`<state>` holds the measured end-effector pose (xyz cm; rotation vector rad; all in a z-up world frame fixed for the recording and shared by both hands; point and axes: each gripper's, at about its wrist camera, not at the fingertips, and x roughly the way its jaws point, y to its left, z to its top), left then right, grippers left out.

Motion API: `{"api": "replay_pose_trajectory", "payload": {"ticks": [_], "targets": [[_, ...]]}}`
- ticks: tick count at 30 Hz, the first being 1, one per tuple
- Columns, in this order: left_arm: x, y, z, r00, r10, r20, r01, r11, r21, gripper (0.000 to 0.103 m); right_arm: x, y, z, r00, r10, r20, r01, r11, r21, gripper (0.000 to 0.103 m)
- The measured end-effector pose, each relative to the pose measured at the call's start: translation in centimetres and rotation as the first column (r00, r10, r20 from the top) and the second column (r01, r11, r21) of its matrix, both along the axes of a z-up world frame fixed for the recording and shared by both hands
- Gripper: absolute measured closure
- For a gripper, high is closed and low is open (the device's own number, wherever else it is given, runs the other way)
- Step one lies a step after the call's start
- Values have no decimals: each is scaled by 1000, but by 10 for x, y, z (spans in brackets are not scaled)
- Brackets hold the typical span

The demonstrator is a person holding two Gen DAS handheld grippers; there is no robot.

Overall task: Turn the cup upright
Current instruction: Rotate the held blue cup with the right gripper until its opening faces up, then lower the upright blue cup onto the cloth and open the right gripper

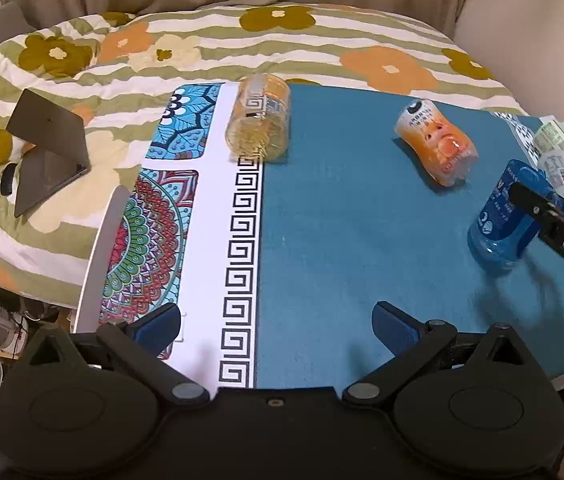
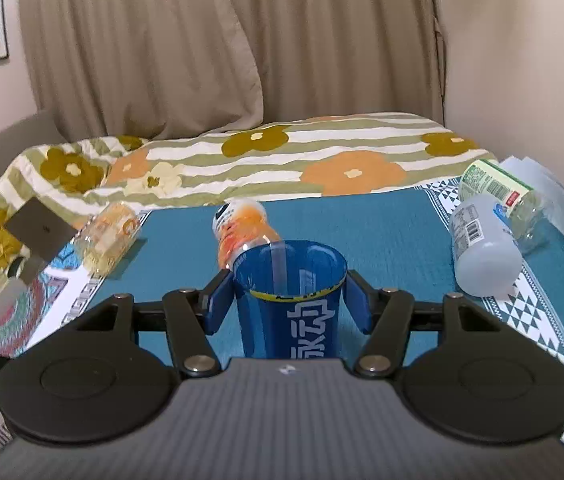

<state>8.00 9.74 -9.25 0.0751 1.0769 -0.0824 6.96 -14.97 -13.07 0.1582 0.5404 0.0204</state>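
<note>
The blue translucent cup [image 2: 289,300] with white characters stands mouth up on the blue mat, held between my right gripper's [image 2: 287,300] blue pads [image 2: 218,304]. In the left wrist view the same cup [image 1: 501,216] is at the right with the right gripper's black finger [image 1: 553,220] across it, slightly tilted. My left gripper [image 1: 278,328] is open and empty, low over the mat's near edge, far left of the cup.
A yellow clear cup [image 1: 260,120] and an orange cup [image 1: 437,140] lie on their sides on the mat [image 1: 361,240]. A white bottle [image 2: 481,248] and a green-labelled bottle [image 2: 501,192] lie at the right. A flowered quilt [image 1: 282,48] and a grey tablet stand [image 1: 46,152] lie beyond.
</note>
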Motion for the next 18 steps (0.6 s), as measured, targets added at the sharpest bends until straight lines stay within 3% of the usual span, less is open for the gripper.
{"api": "replay_pose_trajectory", "payload": {"ticks": [16, 17, 18], "targets": [[-7, -10, 4, 1000, -11, 10, 11, 999, -37, 0, -11, 9, 1, 998, 38, -59, -41, 998, -50, 27], [-8, -10, 5, 1000, -8, 12, 9, 999, -39, 0, -11, 9, 1, 997, 39, -62, -42, 998, -49, 25], [-8, -11, 6, 1000, -5, 14, 6, 999, -41, 0, -11, 8, 2, 997, 43, -65, -46, 998, -46, 17]]}}
